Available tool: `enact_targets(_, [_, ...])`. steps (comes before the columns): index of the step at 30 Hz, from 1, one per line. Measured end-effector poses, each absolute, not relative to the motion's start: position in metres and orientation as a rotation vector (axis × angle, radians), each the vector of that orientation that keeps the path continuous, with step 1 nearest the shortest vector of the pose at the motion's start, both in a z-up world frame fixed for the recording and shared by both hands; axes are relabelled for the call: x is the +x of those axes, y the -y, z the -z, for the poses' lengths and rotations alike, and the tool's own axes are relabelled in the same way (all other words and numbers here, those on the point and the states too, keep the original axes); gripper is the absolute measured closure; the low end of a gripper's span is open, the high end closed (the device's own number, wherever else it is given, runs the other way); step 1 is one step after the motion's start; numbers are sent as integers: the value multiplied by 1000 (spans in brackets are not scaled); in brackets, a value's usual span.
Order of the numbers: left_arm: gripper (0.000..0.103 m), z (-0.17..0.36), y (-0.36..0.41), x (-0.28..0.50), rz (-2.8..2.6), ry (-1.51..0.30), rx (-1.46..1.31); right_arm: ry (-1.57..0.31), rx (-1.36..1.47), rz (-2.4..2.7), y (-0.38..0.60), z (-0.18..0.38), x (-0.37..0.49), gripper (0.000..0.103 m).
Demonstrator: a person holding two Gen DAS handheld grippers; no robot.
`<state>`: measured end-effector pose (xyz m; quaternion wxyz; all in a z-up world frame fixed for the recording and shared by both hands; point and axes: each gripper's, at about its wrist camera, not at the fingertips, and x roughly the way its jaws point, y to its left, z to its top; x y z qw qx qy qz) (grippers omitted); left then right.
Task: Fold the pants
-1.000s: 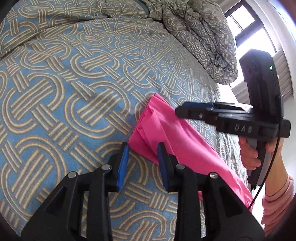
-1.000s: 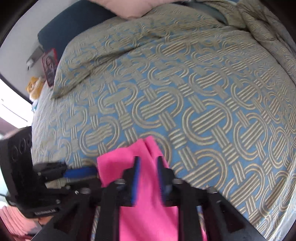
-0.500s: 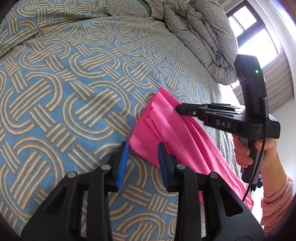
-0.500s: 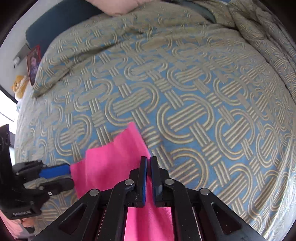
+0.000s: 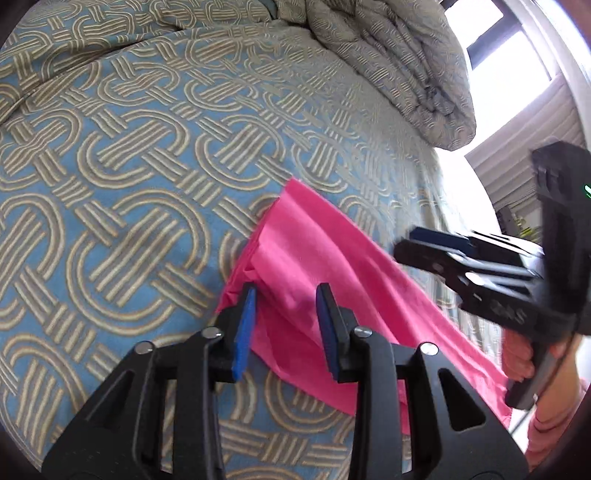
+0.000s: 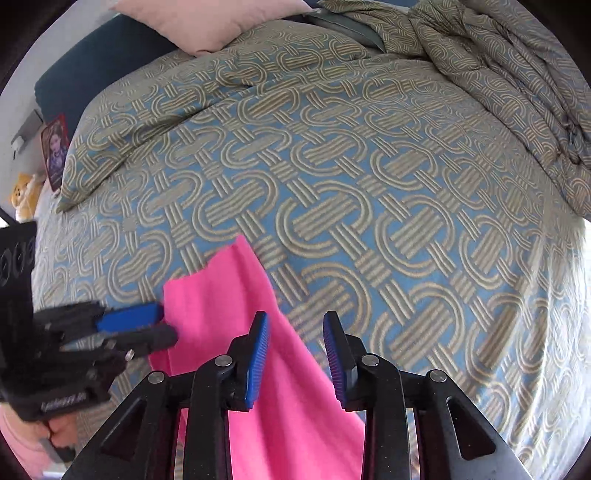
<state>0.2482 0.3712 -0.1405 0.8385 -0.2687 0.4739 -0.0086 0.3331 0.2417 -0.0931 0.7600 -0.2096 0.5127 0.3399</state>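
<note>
We see a home bedroom: patterned bedspread (image 6: 332, 206), pillow (image 6: 218, 22), window (image 5: 495, 48), probably a plush toy (image 6: 23, 194).

pants (image 5: 325, 266): the lower end runs behind the left tool (image 5: 284, 325) and off the bottom edge in both views; full length not shown
right tool (image 5: 436, 254): motion-blurred in the left wrist view; lettering on its body unreadable
hand (image 5: 517, 358): mostly hidden behind the right tool's handle
framed picture (image 6: 55, 151): too small to make out
bedspread (image 6: 332, 166): edges cut off by the round lens border
</note>
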Motion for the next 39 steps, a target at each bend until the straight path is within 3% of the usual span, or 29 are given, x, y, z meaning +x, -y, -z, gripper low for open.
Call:
enact_targets(1, [98,140,-371,248,2,-1002,-551,-1121,-457,-728,-237,93,330,73])
enact_targets(6, [99,120,-376,225,3,-934,-538,-1131,-362,-672,-186,83,312,73])
enact_targets(11, [96,124,-376,226,-61,-980,-461,-1158,-228,-594,-110,82,271,71])
enact_targets(12, [94,127,-379,226,-99,-993,-463,-1166,-206,-573,-95,83,261,71])
enact_targets(17, [53,133,-391,204,-150,-1002,-583,-1182,-166,-392,-20,91,208,70])
enact_targets(22, [27,134,-364,206,-136,-1049,-532,-1206,-74,-164,50,104,166,70])
enact_targets(28, [25,139,-346,223,-168,-1054,-490,-1170,50,-132,85,97,136,67])
enact_targets(30, [44,138,-347,222,-172,-1045,-490,-1151,70,-141,87,95,132,64])
enact_targets(31, [70,139,-348,222,-170,-1046,-491,-1145,75,-149,83,95,131,64])
enact_targets(32, [86,141,-350,222,-145,-1053,-523,-1141,78,-159,83,96,129,64])
enact_targets(39, [95,140,-354,217,-127,-1038,-630,-1128,126,-216,78,104,122,64])
